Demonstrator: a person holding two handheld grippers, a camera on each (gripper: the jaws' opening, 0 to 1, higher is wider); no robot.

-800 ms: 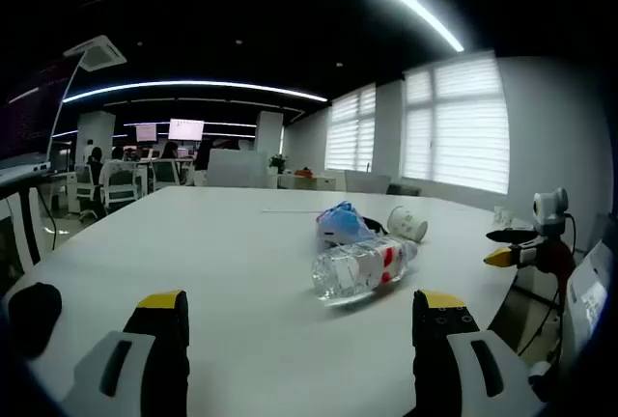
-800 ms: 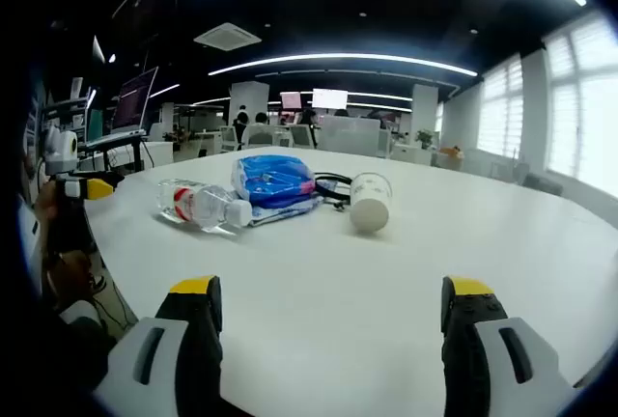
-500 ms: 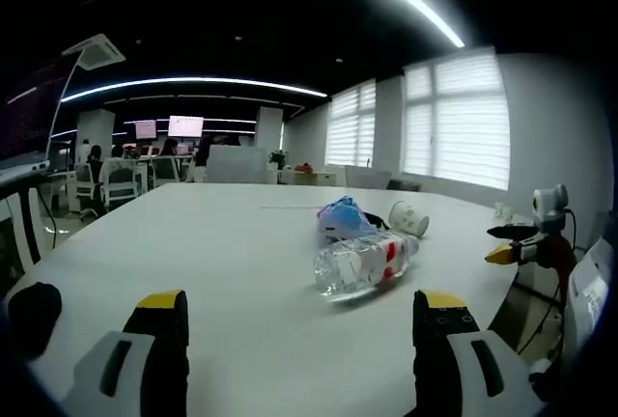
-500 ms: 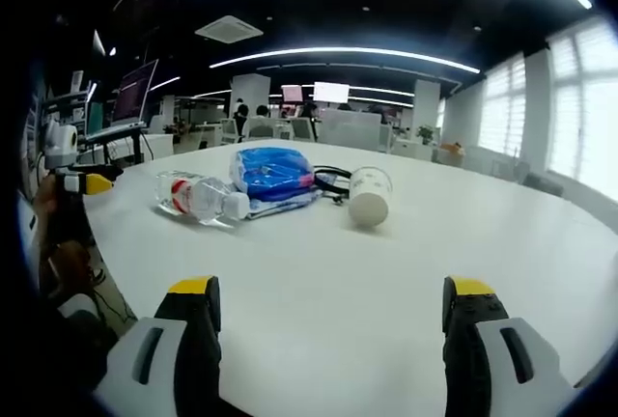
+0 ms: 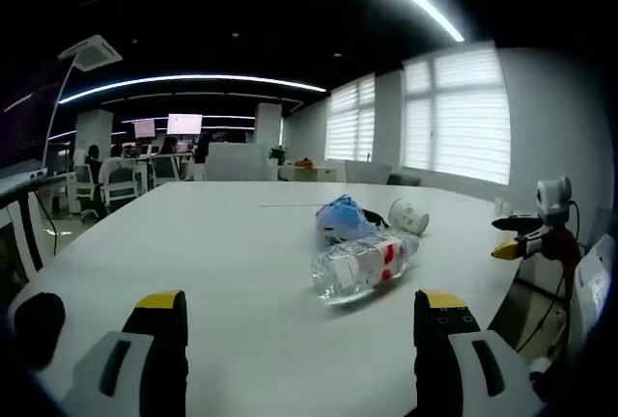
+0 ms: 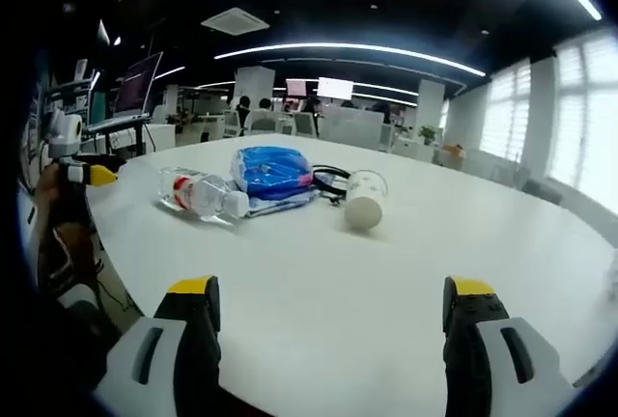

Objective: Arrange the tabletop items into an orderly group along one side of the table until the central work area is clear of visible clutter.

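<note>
Both tools, left (image 5: pixel 299 354) and right (image 6: pixel 328 345), hang wide open, empty. The clear plastic water bottle (image 6: pixel 203 195) lies near the white tabletop's (image 6: pixel 386 282) edge: light, smooth, rolls easily; grip mid-body.

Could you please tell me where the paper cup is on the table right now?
In the right gripper view the paper cup lies on its side on the white table, just right of the blue bag and black cable, with the water bottle further left.
</note>
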